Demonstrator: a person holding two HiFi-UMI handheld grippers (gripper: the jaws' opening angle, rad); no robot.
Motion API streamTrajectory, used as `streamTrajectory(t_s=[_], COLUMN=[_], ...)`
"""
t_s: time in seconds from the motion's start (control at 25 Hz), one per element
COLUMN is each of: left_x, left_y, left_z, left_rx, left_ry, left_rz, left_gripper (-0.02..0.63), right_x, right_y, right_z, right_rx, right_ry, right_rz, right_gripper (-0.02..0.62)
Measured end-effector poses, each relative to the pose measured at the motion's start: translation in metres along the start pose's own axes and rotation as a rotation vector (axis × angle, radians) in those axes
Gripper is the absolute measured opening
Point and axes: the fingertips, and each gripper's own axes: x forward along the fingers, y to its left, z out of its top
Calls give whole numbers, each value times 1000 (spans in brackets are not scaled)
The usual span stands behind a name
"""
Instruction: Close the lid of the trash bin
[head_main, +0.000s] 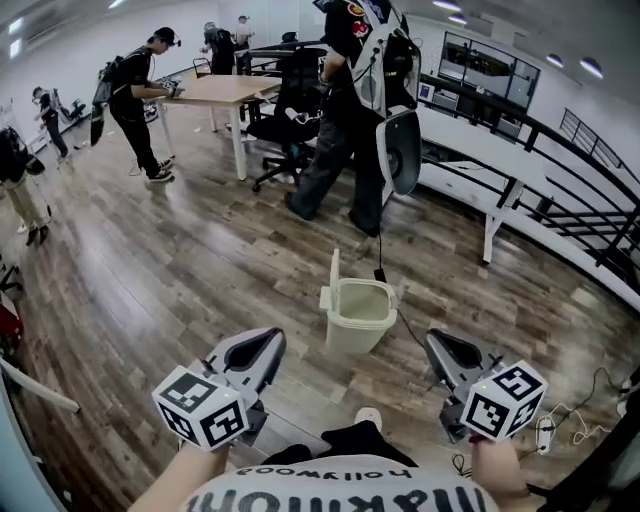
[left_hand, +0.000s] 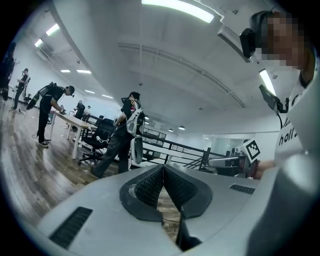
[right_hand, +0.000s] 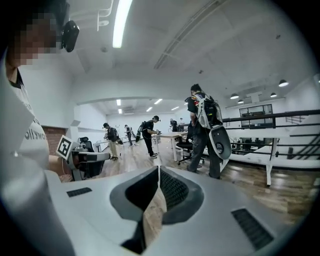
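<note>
Head view: trash bin (head_main: 350, 335) with lid (head_main: 333, 278) upright; left hand-held gripper (head_main: 268, 340) and right hand-held gripper (head_main: 434, 341) clenched.

A brown wooden plank floor (head_main: 200, 260) fills the room. On it stands a light wood-topped bench on white legs (head_main: 225, 90), with a person in black clothes (head_main: 135, 100) leaning over its left end. A black wheeled office chair (head_main: 285, 120) stands just right of the bench. Beside the chair walks a dark-clad person (head_main: 340, 130) carrying a white oval panel (head_main: 400, 150). A black metal railing (head_main: 540, 130) runs along the right side, and a thin black cable (head_main: 410, 330) trails across the floor.
</note>
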Motion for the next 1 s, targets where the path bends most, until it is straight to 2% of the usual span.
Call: streamTrajectory(t_s=[0.12, 0.24, 0.4, 0.52, 0.6, 0.76, 0.88, 1.0], left_x=[13, 32, 63, 94, 119, 168, 203, 234], left_y=[12, 25, 46, 66, 78, 105, 124, 138], left_z=[-3, -8, -17, -21, -25, -44, -61, -77], left_rx=[-17, -26, -21, -58, -66, -69, -99, -86], left_ry=[-4, 11, 76, 90, 78, 62, 113, 176], left_rz=[-8, -4, 56, 92, 88, 106, 145, 180], left_gripper=[8, 8, 8, 8, 8, 8, 8, 8], right_x=[23, 46, 73, 94, 108, 131, 145, 162], right_y=[-10, -26, -55, -84, -106, -161, -207, -249], right_z=[-8, -18, -21, -20, -18, -7, -9, -17], right_rx=[62, 29, 70, 103, 77, 45, 70, 61], right_ry=[40, 101, 138, 159, 167, 120, 149, 223], right_rz=[45, 57, 112, 144, 141, 137, 139, 132], right_gripper=[11, 11, 11, 11, 10, 11, 11, 11])
